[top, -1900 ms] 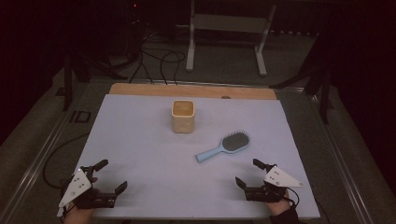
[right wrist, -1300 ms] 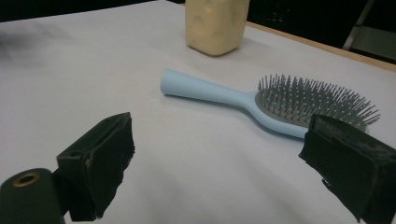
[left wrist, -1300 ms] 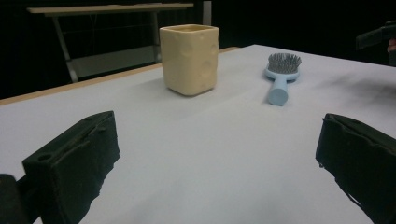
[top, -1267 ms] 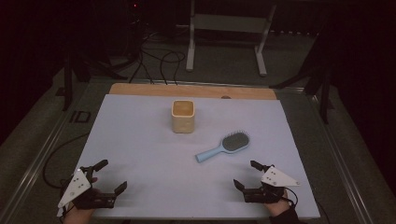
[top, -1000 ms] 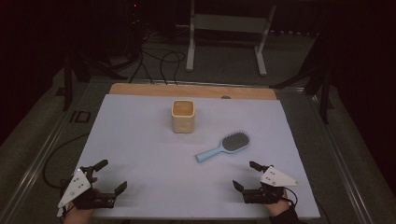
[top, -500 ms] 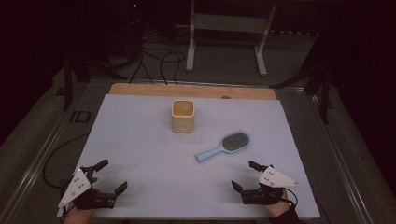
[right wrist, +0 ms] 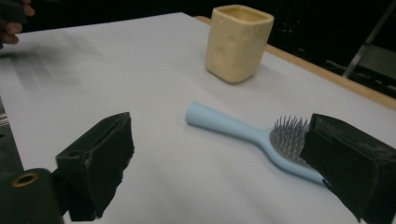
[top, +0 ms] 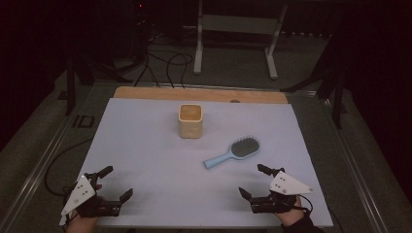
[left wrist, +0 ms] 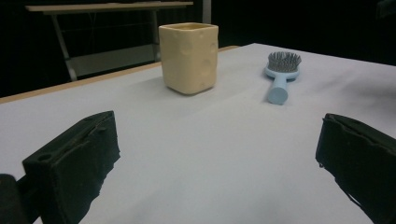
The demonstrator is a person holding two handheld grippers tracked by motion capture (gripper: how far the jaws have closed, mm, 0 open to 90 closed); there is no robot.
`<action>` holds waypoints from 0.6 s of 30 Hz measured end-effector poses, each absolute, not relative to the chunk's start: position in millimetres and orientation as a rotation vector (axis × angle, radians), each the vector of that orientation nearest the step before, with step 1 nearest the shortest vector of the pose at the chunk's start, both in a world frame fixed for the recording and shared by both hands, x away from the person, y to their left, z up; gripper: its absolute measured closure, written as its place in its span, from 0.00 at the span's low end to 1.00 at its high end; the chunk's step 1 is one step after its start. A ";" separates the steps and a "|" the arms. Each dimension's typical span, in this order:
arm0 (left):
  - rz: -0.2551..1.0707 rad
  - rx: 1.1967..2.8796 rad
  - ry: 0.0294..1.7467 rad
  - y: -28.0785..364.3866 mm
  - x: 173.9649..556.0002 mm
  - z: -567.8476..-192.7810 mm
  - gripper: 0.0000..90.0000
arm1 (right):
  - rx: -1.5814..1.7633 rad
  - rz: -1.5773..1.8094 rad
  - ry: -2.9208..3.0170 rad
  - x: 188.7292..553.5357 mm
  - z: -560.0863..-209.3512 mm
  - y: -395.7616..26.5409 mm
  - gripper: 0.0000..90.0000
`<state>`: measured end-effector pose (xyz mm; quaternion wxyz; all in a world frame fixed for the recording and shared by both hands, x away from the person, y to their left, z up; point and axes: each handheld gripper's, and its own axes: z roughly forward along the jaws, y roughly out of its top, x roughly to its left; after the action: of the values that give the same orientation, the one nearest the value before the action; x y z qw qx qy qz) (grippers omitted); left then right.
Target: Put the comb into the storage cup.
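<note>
Both grippers, left and right, sit wide open; hairbrush untouched beside cup, so basically nothing's done yet.

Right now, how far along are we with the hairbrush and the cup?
Nothing looks done: the hairbrush lies flat on the table, apart from the cup. Nothing is in hand; the left gripper and right gripper are open near the front edge. Reaching and gripping the hairbrush, likely with the nearer right gripper, remains.
</note>
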<state>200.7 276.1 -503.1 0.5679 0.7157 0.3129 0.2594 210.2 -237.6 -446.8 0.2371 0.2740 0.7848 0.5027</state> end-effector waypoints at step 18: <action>0.605 1.682 0.735 275.6 200.6 -503.5 0.00 | 0.652 1.391 2.126 235.4 -403.1 -223.8 0.09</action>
<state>200.6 275.6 -503.5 0.5683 0.7163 0.3127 0.2574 235.4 -223.8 -403.1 0.2563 0.2404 0.7834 0.5126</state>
